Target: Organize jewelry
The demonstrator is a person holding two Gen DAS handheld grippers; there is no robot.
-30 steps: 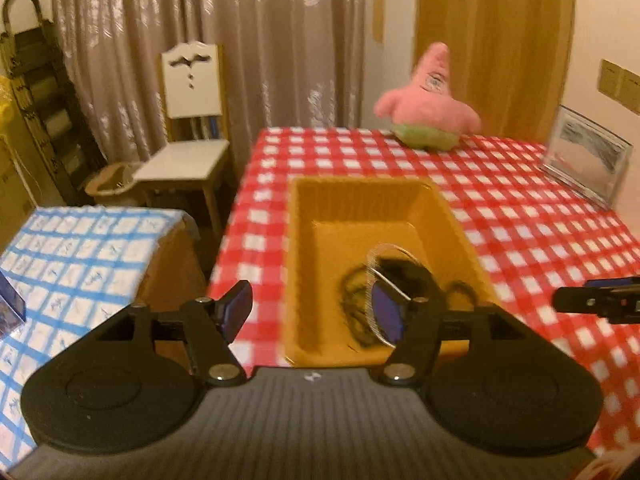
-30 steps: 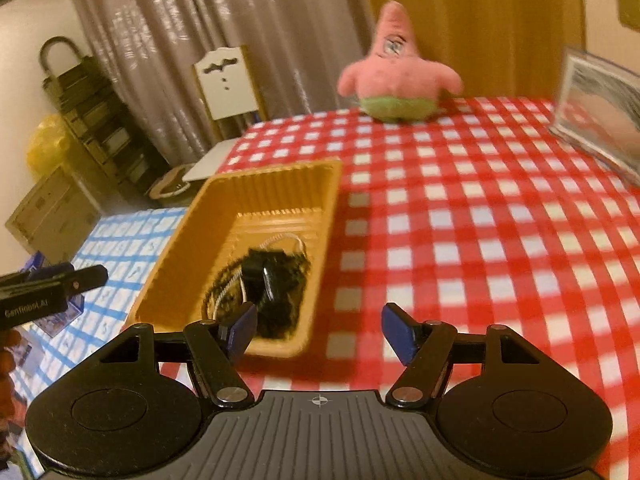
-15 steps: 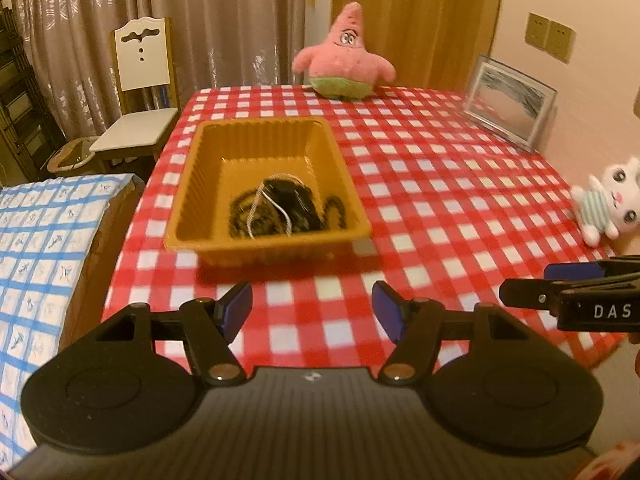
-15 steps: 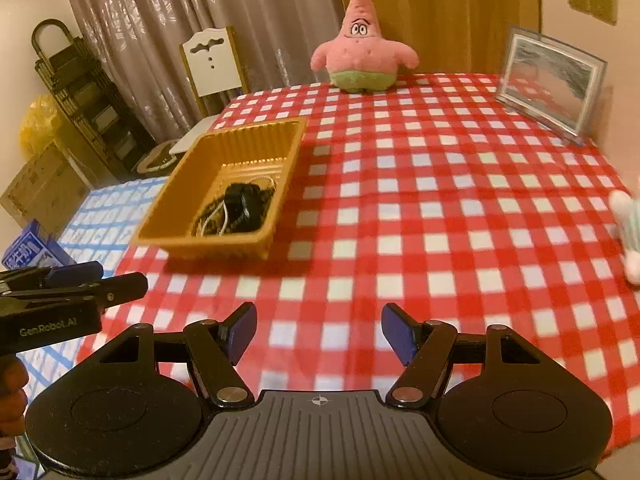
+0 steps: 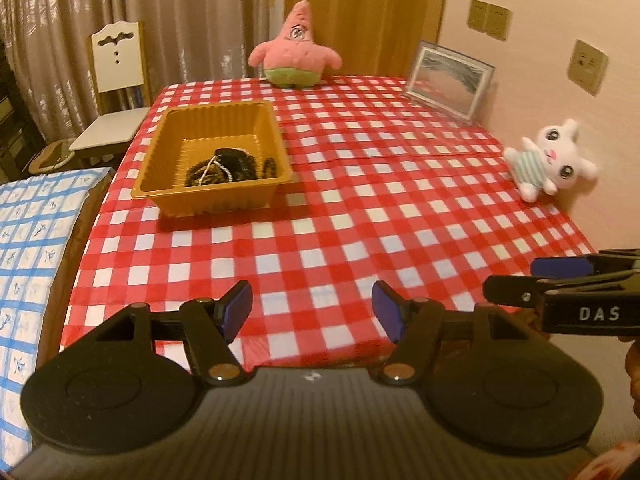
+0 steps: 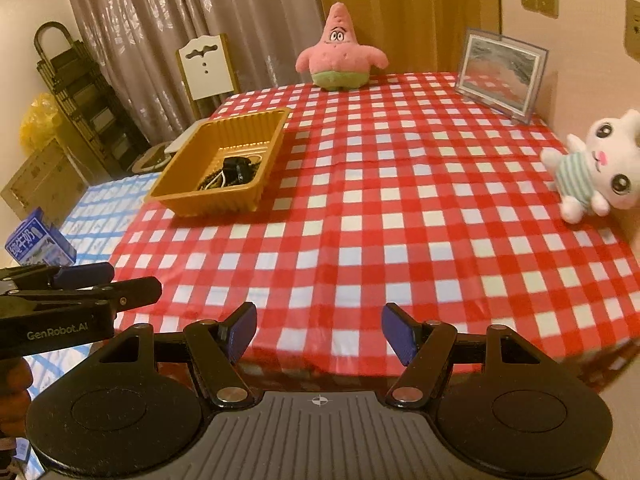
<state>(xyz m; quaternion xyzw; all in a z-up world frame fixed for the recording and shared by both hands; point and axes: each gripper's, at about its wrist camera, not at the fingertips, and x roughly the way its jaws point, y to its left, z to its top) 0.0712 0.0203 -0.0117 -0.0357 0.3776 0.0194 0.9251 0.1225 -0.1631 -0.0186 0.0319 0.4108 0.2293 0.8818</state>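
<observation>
An orange plastic tray (image 5: 224, 196) (image 6: 188, 200) sits on the left part of the red-checked table. Inside it lies a dark tangle of jewelry (image 5: 224, 168) (image 6: 230, 174) with a pale beaded strand across it. My left gripper (image 5: 312, 312) hangs open over the table's near edge, well short of the tray, with nothing between its blue pads. My right gripper (image 6: 318, 330) is open and empty too, level with the left one, which shows at its left side (image 6: 80, 280). In the left wrist view the right gripper (image 5: 560, 276) juts in from the right.
A pink starfish plush (image 5: 296, 52) stands at the table's far edge, a framed picture (image 5: 448, 80) leans at the far right, and a white bunny plush (image 5: 548, 160) lies against the wall. A blue-checked surface (image 5: 24, 240) with a blue carton (image 6: 36, 244) adjoins on the left; a white chair (image 5: 116, 92) stands behind.
Both grippers have drawn back from the tray toward the table's near edge, so the tray now looks small and far. Both stayed open and empty.
</observation>
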